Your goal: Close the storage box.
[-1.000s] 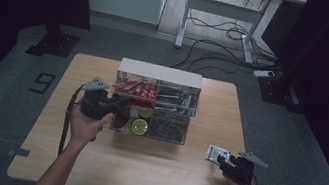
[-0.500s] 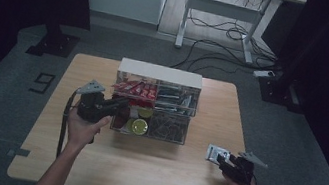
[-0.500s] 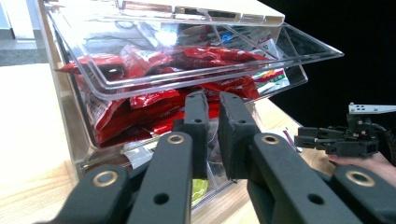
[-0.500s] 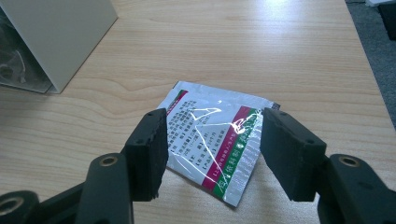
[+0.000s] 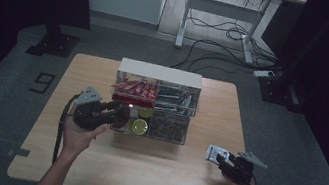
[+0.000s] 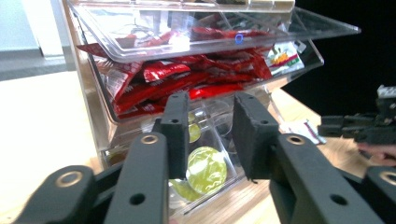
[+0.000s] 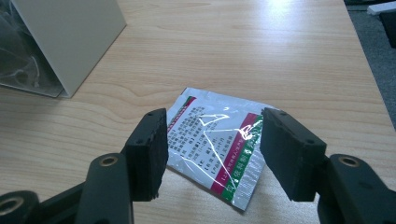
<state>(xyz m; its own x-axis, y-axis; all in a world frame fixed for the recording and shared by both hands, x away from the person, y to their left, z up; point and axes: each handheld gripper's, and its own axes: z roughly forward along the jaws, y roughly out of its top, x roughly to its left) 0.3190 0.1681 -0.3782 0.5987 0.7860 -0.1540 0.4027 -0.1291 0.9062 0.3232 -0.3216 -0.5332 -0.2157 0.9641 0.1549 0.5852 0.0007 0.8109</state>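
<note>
A clear plastic drawer organizer (image 5: 154, 102) stands mid-table; its upper left drawer of red sachets (image 6: 187, 79) is tilted open above a drawer of round yellow-green capsules (image 6: 206, 170). My left gripper (image 5: 118, 112) (image 6: 210, 135) points at the organizer's left front. Its jaws have just been opening and nothing is between them. My right gripper (image 5: 219, 160) (image 7: 212, 154) stands open near the table's right front. A silver sachet with red and green print (image 7: 212, 140) (image 5: 215, 153) lies flat on the wood below its jaws, and the pads do not touch it.
The organizer's white side wall (image 7: 70, 32) stands at the upper left of the right gripper view. The right drawers hold dark packets (image 5: 174, 98). The wooden table (image 5: 149, 171) ends close behind both hands. A desk frame and cables (image 5: 224, 26) are on the floor beyond.
The left gripper's jaws have parted, and that hand has eased slightly back from the organizer. The right gripper and the sachet have stayed in place.
</note>
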